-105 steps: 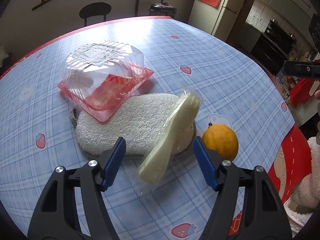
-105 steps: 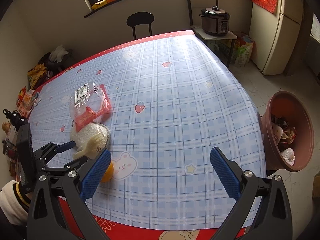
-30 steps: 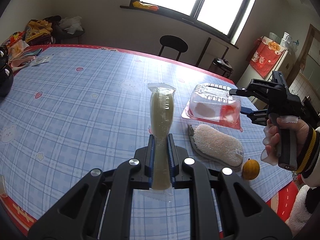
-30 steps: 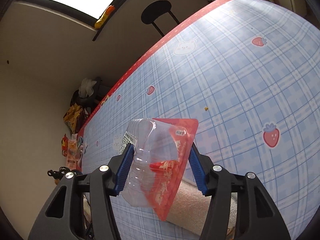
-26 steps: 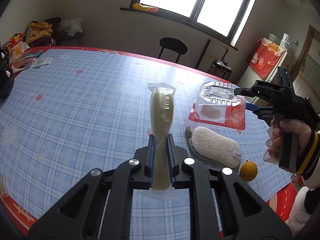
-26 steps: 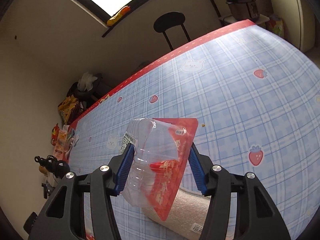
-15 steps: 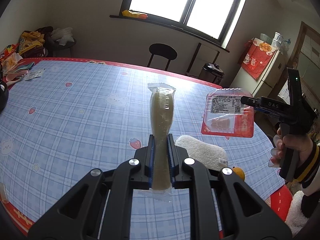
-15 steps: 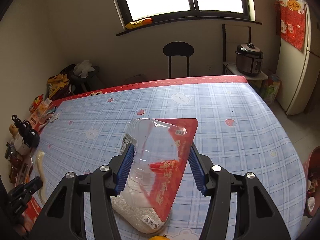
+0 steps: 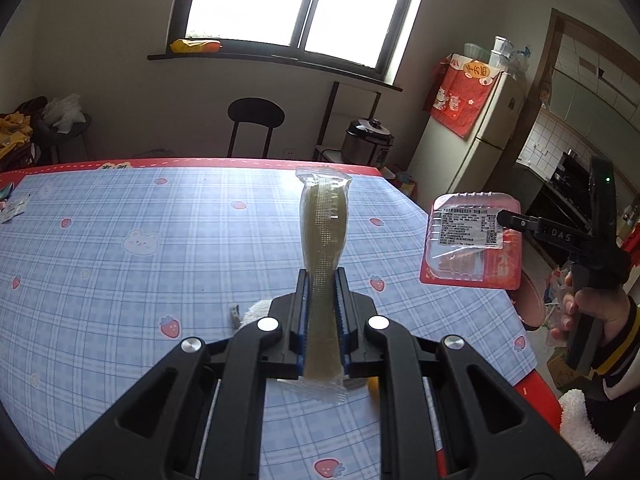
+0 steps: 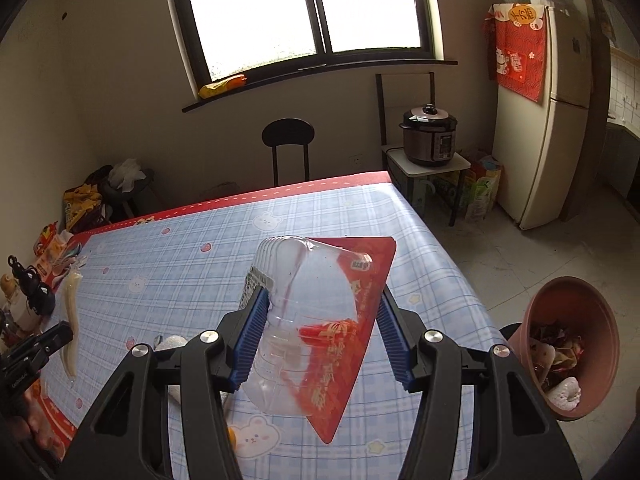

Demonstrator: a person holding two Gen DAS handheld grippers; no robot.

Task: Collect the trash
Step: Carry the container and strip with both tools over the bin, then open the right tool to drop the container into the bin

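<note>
Left gripper (image 9: 322,312) clamped on wrapped packet (image 9: 323,232); right gripper (image 10: 320,332) gripping clear clamshell tray (image 10: 316,320). Both lifted clear of bench (image 10: 192,264) since a second ago. Trash bin (image 10: 568,344) at 3 o'clock, probable drop next.

left wrist: high, facing window | right wrist: same | shared: table (image 9: 120,240), chair (image 10: 288,136)

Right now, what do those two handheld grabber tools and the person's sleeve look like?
Both the left gripper and right gripper are black plastic frames with silver bolts and ribbed blue pads. The right one bears white lettering and a green light. The sleeve is dark with yellow and white cuff stripes.
</note>
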